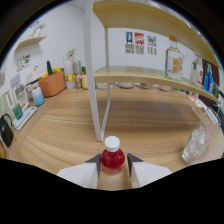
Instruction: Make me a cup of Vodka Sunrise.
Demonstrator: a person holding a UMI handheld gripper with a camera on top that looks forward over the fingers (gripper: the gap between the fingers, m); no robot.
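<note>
red bottle (113, 159) sits pinched in my gripper (113, 165); i judge a loose hold could drop it onto the table (145, 122).

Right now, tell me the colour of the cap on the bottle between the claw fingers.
White, on the red bottle; gripper view.

Bottle (113, 156) between gripper (113, 165) fingers, on table (145, 120); shelf post (96, 75) beyond; glass (195, 143) right.

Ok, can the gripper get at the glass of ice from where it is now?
Probably not yet: the gripper looks closed on the red bottle, so it's occupied. Otherwise the wooden table looks free towards the glass of ice.
</note>
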